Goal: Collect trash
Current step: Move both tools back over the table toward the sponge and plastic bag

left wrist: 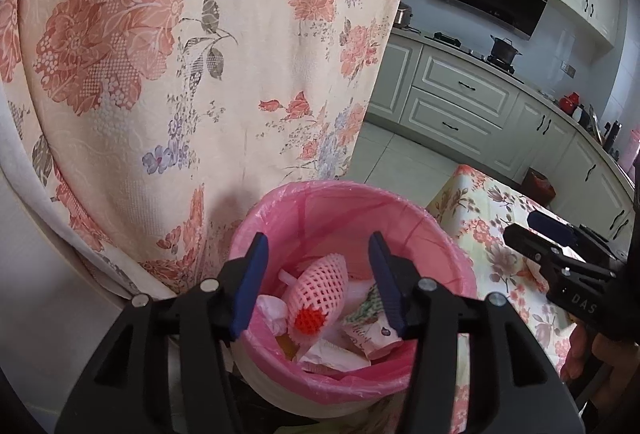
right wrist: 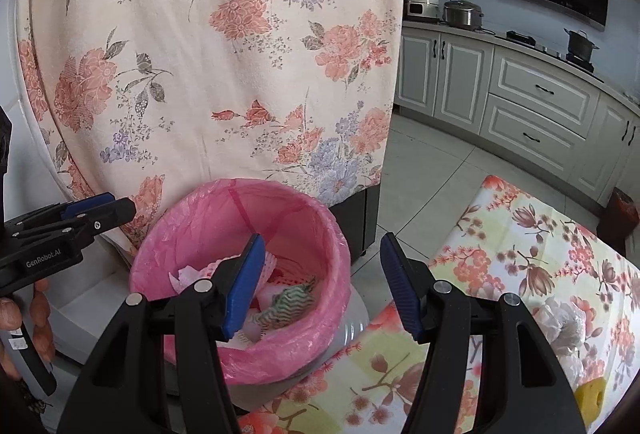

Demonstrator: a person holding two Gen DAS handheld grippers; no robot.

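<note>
Left tongs (left wrist: 316,282): held with the jaws apart and nothing between them, directly above the trash bin (left wrist: 460,266). Were they lowered carelessly, a blue fingertip (left wrist: 252,274) could snag the pink liner (left wrist: 320,202) and drag it off the rim.

Trash bin: a pale tub lined with a thin, wrinkled pink bag, set on the floor between the floral-draped furniture (left wrist: 160,74) and the counter (left wrist: 500,234). It is partly filled: a pink foam fruit net (left wrist: 320,282) lies on top, with crumpled tissue (left wrist: 272,310), a printed wrapper (left wrist: 368,338) and a green zigzag scrap (right wrist: 292,300) around it.

Right tongs (right wrist: 322,284): likewise apart and unladen, straddling the bin's near rim. A crumpled clear plastic piece (right wrist: 560,322) and a yellow sponge (right wrist: 592,398) lie on the counter; a light piece such as the plastic could slip from a shallow pinch and fall beside the bin.
</note>
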